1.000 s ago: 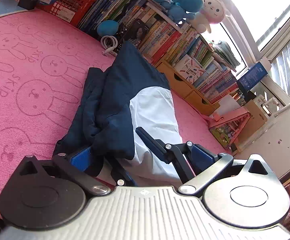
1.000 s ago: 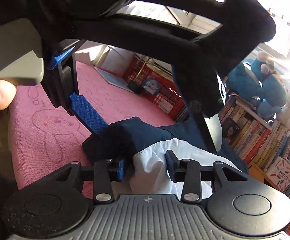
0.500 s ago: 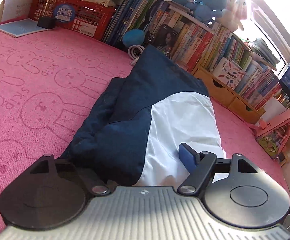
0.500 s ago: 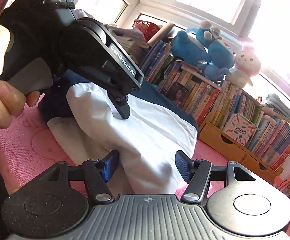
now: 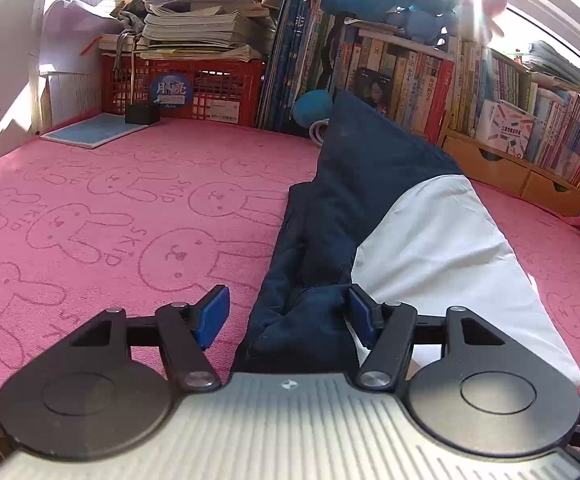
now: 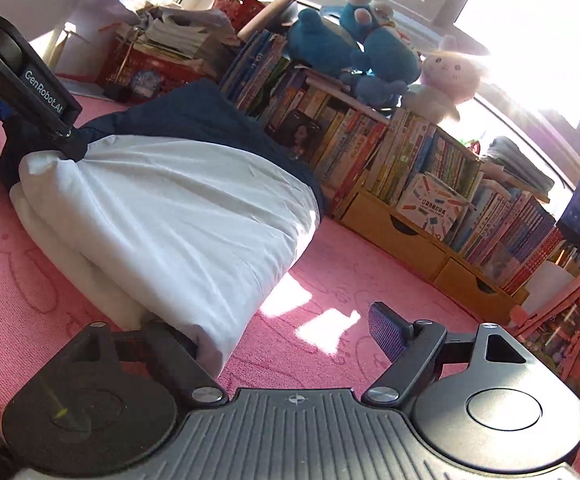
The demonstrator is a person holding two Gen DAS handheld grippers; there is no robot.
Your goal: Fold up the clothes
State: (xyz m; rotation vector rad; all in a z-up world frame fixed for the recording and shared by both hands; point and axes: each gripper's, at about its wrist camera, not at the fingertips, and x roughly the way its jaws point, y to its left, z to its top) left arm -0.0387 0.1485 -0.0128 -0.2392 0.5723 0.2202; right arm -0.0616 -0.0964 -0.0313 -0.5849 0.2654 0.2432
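Note:
A navy and white garment (image 5: pixel 401 216) lies folded in a long bundle on the pink rabbit-print cloth (image 5: pixel 130 208); it also shows in the right wrist view (image 6: pixel 178 200). My left gripper (image 5: pixel 286 314) is open at the bundle's near navy corner, which lies between its fingers. My right gripper (image 6: pixel 290 336) is open at the white near corner; its left finger is hidden under the fabric, its right fingertip (image 6: pixel 385 330) is free above the cloth. The left gripper's body (image 6: pixel 30 88) shows at the far-left end in the right wrist view.
A row of books (image 5: pixel 429 76) and wooden drawers (image 5: pixel 505 168) line the back edge, with blue plush toys (image 6: pixel 349 56) on top. A red crate (image 5: pixel 186 88) with stacked papers and a blue notebook (image 5: pixel 90 132) stand at the back left. A pink box (image 6: pixel 561 320) sits right.
Both grippers have let go of the garment and opened wide. The bundle now lies flat on the cloth, and both grippers have drawn back to its near corners.

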